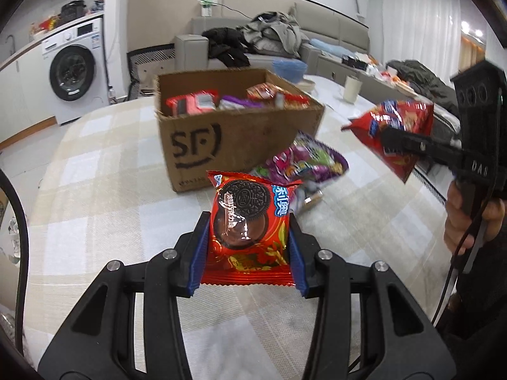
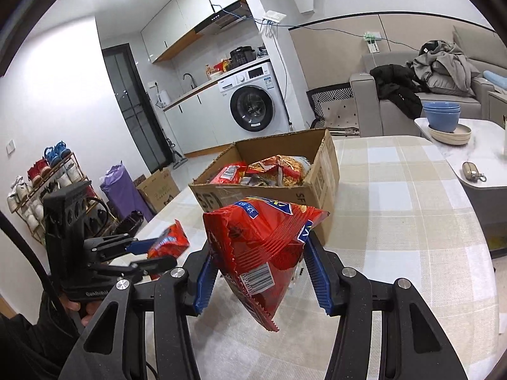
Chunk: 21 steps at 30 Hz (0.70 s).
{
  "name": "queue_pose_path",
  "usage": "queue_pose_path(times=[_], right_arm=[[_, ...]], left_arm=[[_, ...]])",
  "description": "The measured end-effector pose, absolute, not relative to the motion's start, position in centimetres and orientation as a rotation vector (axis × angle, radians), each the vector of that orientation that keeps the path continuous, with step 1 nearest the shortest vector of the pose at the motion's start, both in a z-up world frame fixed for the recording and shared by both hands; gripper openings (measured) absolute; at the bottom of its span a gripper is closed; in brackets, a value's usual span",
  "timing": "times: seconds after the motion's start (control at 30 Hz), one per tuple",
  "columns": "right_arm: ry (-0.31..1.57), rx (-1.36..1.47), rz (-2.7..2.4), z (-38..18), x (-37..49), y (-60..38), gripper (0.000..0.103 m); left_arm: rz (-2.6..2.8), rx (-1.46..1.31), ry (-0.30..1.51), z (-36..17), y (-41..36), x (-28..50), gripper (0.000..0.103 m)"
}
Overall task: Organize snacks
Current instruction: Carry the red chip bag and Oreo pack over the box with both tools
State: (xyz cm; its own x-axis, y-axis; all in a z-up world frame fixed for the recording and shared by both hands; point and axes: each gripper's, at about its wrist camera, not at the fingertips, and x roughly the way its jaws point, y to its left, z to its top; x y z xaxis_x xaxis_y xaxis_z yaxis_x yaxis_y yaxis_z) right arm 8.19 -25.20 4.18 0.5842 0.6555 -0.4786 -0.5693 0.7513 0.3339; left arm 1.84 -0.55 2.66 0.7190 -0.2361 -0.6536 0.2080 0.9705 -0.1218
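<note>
both grippers are black with ribbed blue pads (image 1: 199, 253) and silver screws (image 2: 348, 271); a black cable (image 1: 450, 281) trails at 4 o'clock below a dark sleeve (image 2: 28, 342).

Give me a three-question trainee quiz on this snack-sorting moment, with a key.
1. True or false: the left gripper is empty.
2. What does the right gripper hold? A) purple candy bag B) red chip bag C) blue bowl
3. Fill in: the purple candy bag lies on the checked tablecloth beside the ___.

Key:
1. False: it is shut on the Oreo packet.
2. B: the red chip bag hangs between its pads.
3. Cardboard box, already holding snacks.
</note>
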Motion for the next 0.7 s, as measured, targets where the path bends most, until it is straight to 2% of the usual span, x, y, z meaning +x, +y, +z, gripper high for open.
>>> queue_pose_path(times=[0.37,0.7], right_arm=[[0.548,0.173,0.694,6.0,8.5,-23.9,0.053],[0.533,0.168,0.670,7.0,10.3,-22.8,0.053]], left_arm=[[-0.203,-0.067,0.635,7.0,0.5,1.9,0.041],[-0.148,-0.105,0.611,8.6,1.0,5.0,0.041]])
